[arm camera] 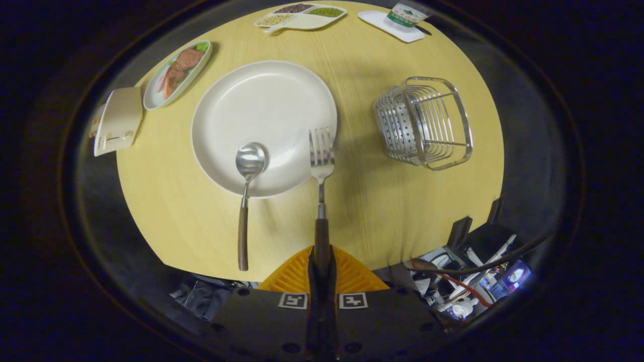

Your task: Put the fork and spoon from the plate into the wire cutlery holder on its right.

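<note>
Surface: a round table [392,211] with a pale yellow wood-grain top takes up the centre of the frame; dark floor surrounds it; a tangle of cables and gear [473,286] sits past the table edge at lower right.
Far side: a divided dish of beans [300,16] at top centre; a white coaster [390,25] with a green-labelled bottle [404,15] on it at upper right; an oval dish of food [177,74] at upper left, and a cream napkin holder [118,120] just below it at the table's left edge.
Plate: a round, off-white plate [264,100] lies left of centre.
Spoon: the spoon [245,201] has a shiny metal bowl and a dark brown handle; its bowl rests on the plate's near rim; the handle runs down over the table, left of the fingers.
Fork: the fork [321,171] is metal with a dark brown handle; its tines overlap the plate's right rim; it runs straight down the centre of the frame.
Holder: the wire cutlery holder [422,122] is chrome, with a perforated inner cup; it stands right of the plate, well apart from the fork.
Gripper: the gripper [322,261] is at bottom centre; its fingers are pressed together on the fork's handle, pinching it from both sides; the rest of the fork extends ahead of them.
</note>
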The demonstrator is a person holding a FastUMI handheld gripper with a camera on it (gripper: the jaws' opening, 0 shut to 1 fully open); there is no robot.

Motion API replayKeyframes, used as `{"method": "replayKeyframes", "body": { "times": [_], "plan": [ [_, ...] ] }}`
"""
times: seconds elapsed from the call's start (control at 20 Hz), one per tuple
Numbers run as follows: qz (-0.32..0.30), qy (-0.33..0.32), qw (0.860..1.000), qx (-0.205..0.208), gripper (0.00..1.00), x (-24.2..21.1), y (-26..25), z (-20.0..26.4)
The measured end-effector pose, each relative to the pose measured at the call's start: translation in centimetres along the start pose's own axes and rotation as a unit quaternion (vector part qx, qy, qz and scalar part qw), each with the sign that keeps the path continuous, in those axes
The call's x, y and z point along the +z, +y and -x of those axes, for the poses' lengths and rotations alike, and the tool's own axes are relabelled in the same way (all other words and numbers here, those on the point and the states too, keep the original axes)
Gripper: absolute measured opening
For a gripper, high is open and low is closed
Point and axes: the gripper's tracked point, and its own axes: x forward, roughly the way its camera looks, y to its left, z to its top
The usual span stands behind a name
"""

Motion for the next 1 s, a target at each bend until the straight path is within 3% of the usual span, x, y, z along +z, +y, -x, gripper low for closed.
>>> {"method": "replayKeyframes", "body": {
  "times": [0.3, 0.5, 1.0],
  "plan": [
    [-0.022, 0.013, 1.000, 0.013, 0.09, -1.6, -1.5, 5.7],
    [-0.073, 0.018, 0.997, 0.030, 0.09, -0.8, -4.1, 8.7],
    [-0.139, 0.086, 0.986, 0.037, 0.09, 2.9, -10.0, 5.0]
  ]
}}
